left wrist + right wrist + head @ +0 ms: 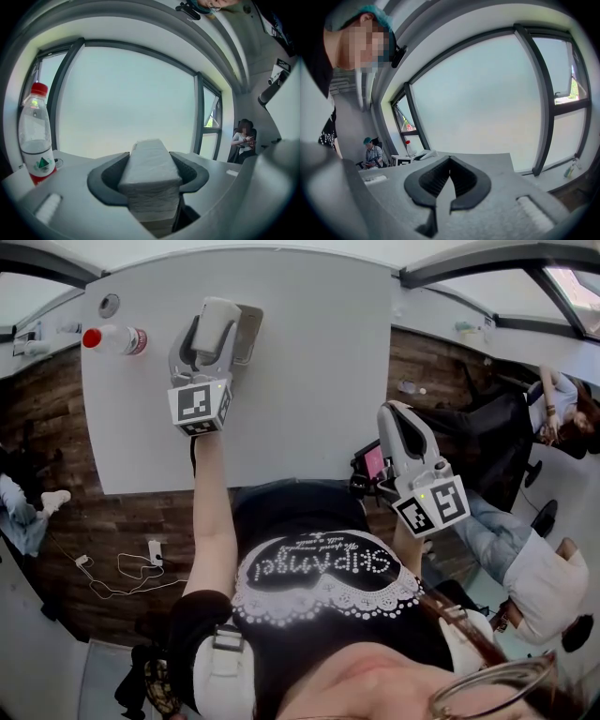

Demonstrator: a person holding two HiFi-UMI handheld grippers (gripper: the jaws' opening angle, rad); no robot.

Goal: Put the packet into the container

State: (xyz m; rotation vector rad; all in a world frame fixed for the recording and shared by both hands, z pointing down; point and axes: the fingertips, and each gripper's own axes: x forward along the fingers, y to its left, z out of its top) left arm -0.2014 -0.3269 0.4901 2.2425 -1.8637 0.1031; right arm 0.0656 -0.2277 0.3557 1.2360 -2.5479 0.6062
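The packet [149, 159], a white wrapped block, is gripped between the pads of the left tongs [150, 177], which are held over the white worktop [309, 381]. A greyish container [251, 330] is seen just beyond those tongs, slightly to their right; whether the packet touches it cannot be told. A red-capped bottle [37, 133] is stood upright to their left. The right tongs [449, 180] are clenched on nothing, held off the worktop's edge and well apart from the left tongs.
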